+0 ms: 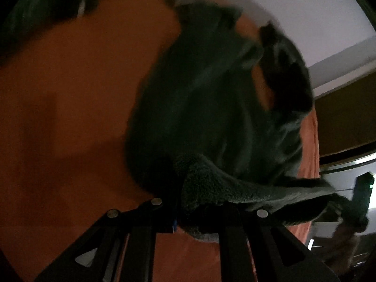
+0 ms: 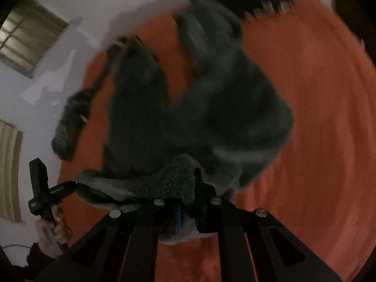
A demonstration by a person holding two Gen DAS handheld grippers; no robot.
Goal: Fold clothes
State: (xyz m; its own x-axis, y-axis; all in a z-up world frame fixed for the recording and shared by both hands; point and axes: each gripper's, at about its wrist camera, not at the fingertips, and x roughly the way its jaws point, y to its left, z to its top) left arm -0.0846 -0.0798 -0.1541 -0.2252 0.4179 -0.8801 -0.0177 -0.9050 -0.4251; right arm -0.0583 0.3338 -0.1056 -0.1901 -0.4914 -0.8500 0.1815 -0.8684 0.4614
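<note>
Over an orange bed cover (image 1: 70, 94), a dark fleecy garment (image 1: 211, 108) hangs toward twelve o'clock, its edge pinched by the left gripper (image 1: 195, 202) and the right gripper (image 2: 185, 202), both sets of fingers pressed together on it.

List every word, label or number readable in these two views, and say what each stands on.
None can be read.
Left gripper: small white print on its black body, too small and blurred to read.
Dark fleece garment: no readable label.
Orange cover: no print visible.
</note>
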